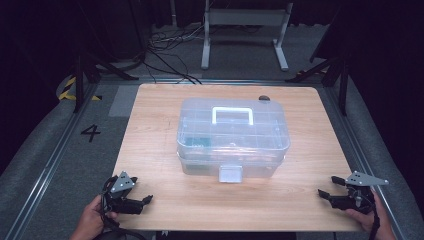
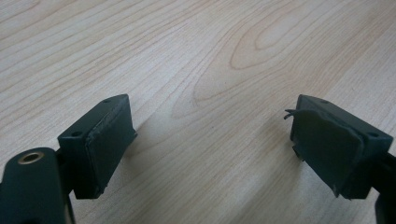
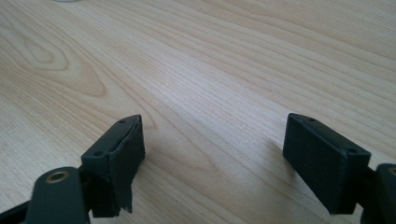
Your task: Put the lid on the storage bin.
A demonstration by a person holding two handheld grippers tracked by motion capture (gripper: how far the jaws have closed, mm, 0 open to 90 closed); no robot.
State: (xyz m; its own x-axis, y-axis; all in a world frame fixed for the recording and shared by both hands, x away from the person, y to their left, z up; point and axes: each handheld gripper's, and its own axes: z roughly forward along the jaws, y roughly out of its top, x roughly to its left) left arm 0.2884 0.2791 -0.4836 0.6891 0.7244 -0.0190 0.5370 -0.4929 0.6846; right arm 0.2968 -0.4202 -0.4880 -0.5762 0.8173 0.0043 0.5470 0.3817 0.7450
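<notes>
Nothing looks begun: the clear plastic lidded storage box [image 1: 233, 137] sits latched at frame centre on the wooden table [image 1: 150, 150], while left gripper [image 1: 142, 201] and right gripper [image 1: 330, 187] rest at the lower corners, jaws wide and empty.

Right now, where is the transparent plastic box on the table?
In the high view, the transparent plastic box stands closed near the middle of the wooden table, ahead of and between the left gripper and the right gripper.

Dark room, grey carpet [image 1: 45, 150], white frame [image 1: 245, 30], marked 4 [image 1: 91, 132].
</notes>
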